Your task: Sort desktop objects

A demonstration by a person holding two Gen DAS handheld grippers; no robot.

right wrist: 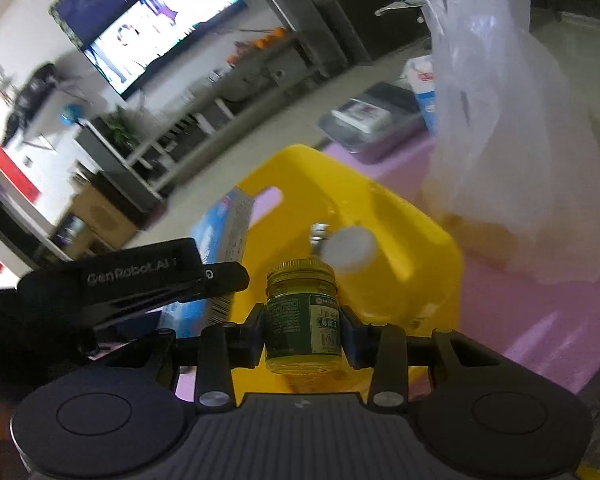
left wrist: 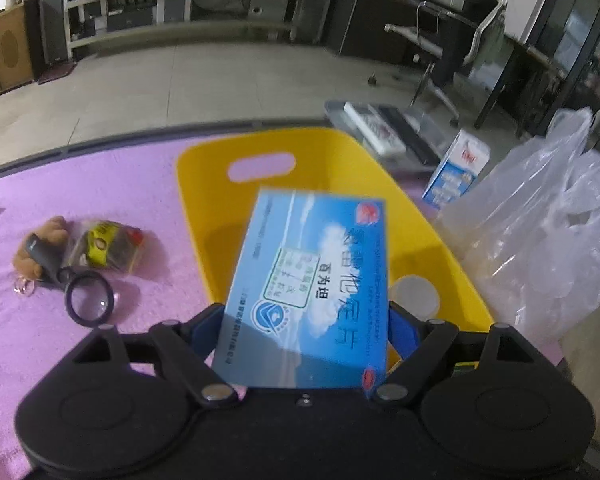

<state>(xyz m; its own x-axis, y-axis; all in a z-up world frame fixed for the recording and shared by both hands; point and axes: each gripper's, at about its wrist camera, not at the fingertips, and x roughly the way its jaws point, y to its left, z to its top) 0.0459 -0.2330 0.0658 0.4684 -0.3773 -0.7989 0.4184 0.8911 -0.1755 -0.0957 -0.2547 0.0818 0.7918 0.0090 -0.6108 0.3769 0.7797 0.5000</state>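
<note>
Here the surface, covered in pink cloth, carries a yellow bin with a slot handle in its far wall; a crumpled clear plastic bag stands just beside the bin on the right, and beyond it sit a grey tray holding flat packs and a small blue-and-white carton. Only the left wrist view shows the loose things left of the bin — a brown plush toy, a wrapped yellow-and-black item and a black magnifying glass lying flat, its handle over the plush; only the right wrist view shows a wall screen and the other tool's black body at left, with the blue box's edge behind it. Inside the bin lies a white round lid with a small metal piece beside it. The left claw grips a blue medicine box by its near end, above the bin; its long axis runs away from the camera, tilted slightly left. The right claw is closed on a small glass jar of yellow-green balm — upright, gold cap on top, held over the bin's near side.
</note>
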